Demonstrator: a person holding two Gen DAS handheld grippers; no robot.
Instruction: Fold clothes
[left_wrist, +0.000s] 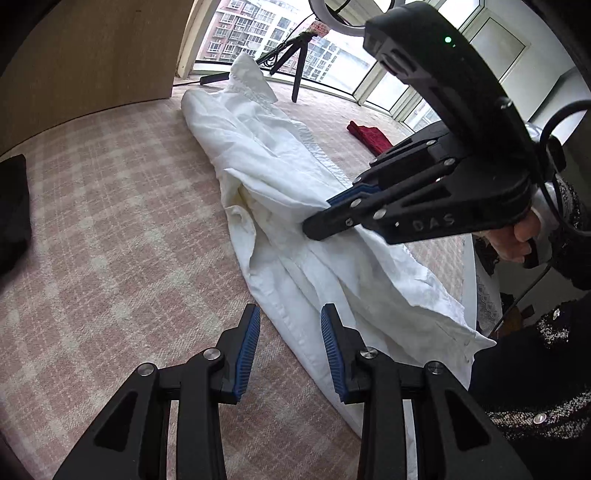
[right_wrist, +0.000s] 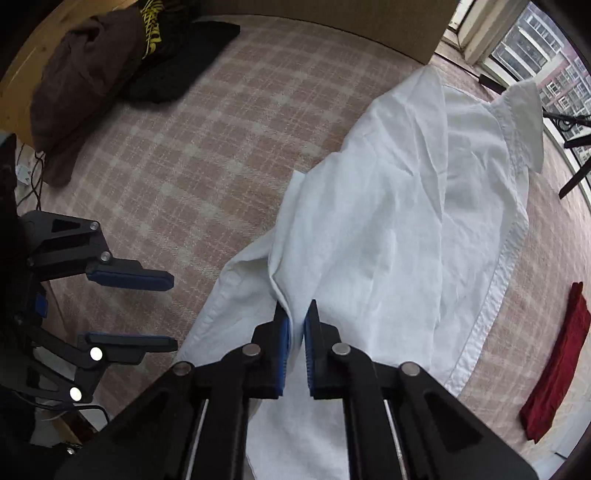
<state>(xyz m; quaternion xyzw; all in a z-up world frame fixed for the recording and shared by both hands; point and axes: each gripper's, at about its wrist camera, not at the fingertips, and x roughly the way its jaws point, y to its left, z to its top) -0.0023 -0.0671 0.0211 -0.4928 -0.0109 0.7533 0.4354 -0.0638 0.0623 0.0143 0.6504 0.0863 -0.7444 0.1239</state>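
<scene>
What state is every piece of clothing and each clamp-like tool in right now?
White shirt: crumpled, partly folded lengthwise on the checked bed cover.
Right tool: shut on a ridge of the white shirt.
Left tool: open, holding nothing, over the shirt's edge.
Red garment: folded flat, lying apart.
Dark clothes: heaped, unfolded, at the far corner.

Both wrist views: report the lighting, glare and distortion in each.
Left wrist view: daylight from the window backlights the scene and leaves the right gripper a dark shape; the fisheye bends the wooden panel and blackens the corners. Right wrist view: even, soft light on the white shirt, no hard shadows; screws on the left gripper glare white.
</scene>
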